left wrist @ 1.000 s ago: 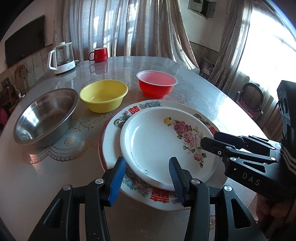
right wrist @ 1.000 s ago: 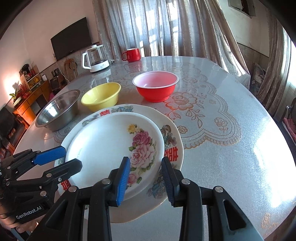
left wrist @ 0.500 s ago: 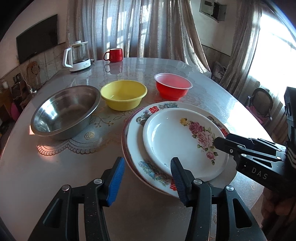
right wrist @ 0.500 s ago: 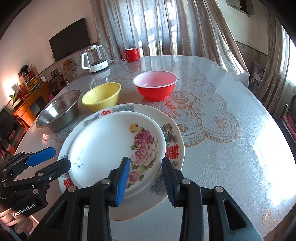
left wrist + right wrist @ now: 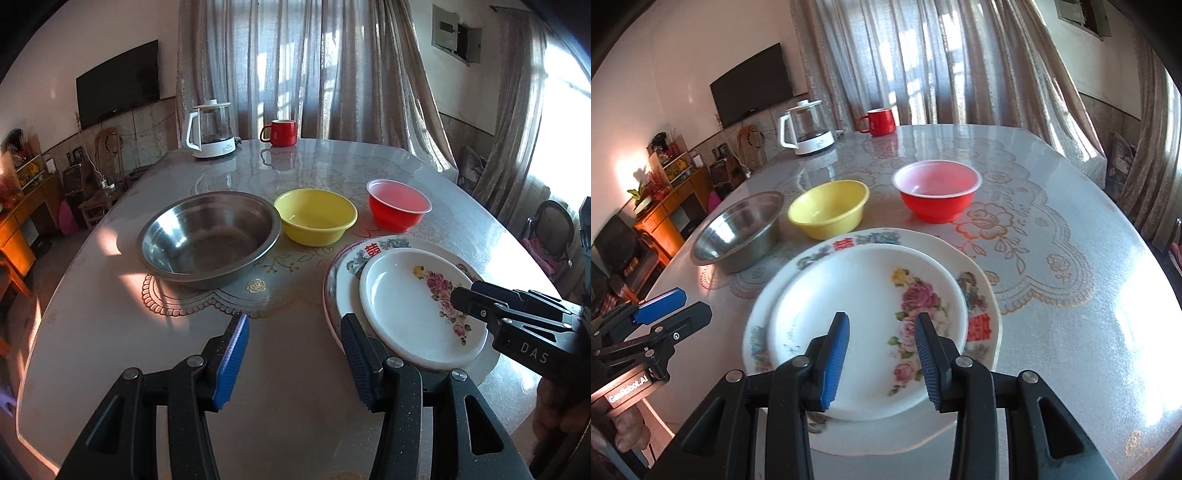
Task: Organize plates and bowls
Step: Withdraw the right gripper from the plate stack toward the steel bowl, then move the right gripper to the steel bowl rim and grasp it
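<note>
A small white plate with pink roses (image 5: 413, 306) (image 5: 864, 332) lies on a larger patterned plate (image 5: 369, 254) (image 5: 982, 314). Behind them stand a steel bowl (image 5: 208, 240) (image 5: 738, 236), a yellow bowl (image 5: 316, 216) (image 5: 829, 208) and a red bowl (image 5: 399, 208) (image 5: 938, 190). My left gripper (image 5: 295, 354) is open and empty, left of the plates above bare table. My right gripper (image 5: 882, 358) is open and empty, over the near part of the small plate; it also shows in the left wrist view (image 5: 517, 314).
A glass kettle (image 5: 210, 129) and a red mug (image 5: 279, 133) stand at the far side of the round table (image 5: 110, 332). A chair (image 5: 554, 229) stands to the right. The table's near edge runs just below both grippers.
My left gripper has swung left and back, away from the plates toward the steel bowl's side. My right gripper has edged forward over the small plate. Both stay open.
</note>
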Available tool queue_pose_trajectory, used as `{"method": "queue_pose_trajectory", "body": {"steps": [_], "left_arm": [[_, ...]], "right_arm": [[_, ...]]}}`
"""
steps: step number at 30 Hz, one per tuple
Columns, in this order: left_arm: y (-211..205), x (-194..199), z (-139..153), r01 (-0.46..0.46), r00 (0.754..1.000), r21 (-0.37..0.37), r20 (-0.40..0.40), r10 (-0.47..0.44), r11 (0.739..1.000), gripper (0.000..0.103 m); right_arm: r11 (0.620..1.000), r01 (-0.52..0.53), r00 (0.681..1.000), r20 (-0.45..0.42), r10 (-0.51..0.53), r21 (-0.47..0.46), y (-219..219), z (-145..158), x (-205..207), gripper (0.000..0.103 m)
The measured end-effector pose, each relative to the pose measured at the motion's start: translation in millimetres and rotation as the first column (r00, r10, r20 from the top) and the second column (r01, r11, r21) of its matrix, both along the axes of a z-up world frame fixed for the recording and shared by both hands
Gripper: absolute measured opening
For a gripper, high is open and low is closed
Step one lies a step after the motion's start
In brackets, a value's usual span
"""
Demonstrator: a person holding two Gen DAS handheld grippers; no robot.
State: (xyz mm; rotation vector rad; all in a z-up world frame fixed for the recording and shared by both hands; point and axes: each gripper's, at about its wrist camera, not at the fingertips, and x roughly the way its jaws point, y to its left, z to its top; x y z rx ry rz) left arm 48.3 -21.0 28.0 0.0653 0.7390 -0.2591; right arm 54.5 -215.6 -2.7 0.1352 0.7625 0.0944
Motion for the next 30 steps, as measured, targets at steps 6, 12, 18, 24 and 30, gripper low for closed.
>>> {"method": "queue_pose_trajectory", "body": {"steps": [6, 12, 18, 24, 30], "left_arm": [[11.6, -2.1, 5.2, -0.027, 0.999, 0.002, 0.020, 0.027, 1.000, 0.053], [21.3, -2.4, 7.3, -0.050, 0.998, 0.003, 0.030, 0.050, 0.999, 0.052], [29.6, 0.8, 7.1, -0.067, 0.997, 0.003, 0.032, 0.067, 0.998, 0.053], [35.8, 3.3, 7.3, -0.085, 0.996, 0.002, 0.033, 0.084, 0.996, 0.052], [40.6, 5.8, 5.3, -0.096, 0.995, 0.000, 0.029, 0.096, 0.995, 0.053]], "right_arm": [[0.997, -0.077, 0.997, 0.007, 0.077, 0.021, 21.8, 5.0, 8.8, 0.037], [0.990, -0.136, 0.991, 0.004, 0.136, 0.034, 42.0, 6.6, 22.5, 0.037], [0.983, -0.177, 0.984, -0.004, 0.178, 0.046, 57.6, 5.9, 34.3, 0.037], [0.977, -0.207, 0.978, -0.010, 0.208, 0.054, 68.8, 5.6, 46.4, 0.037], [0.971, -0.231, 0.972, -0.017, 0.232, 0.069, 78.7, 4.6, 58.2, 0.037]]}}
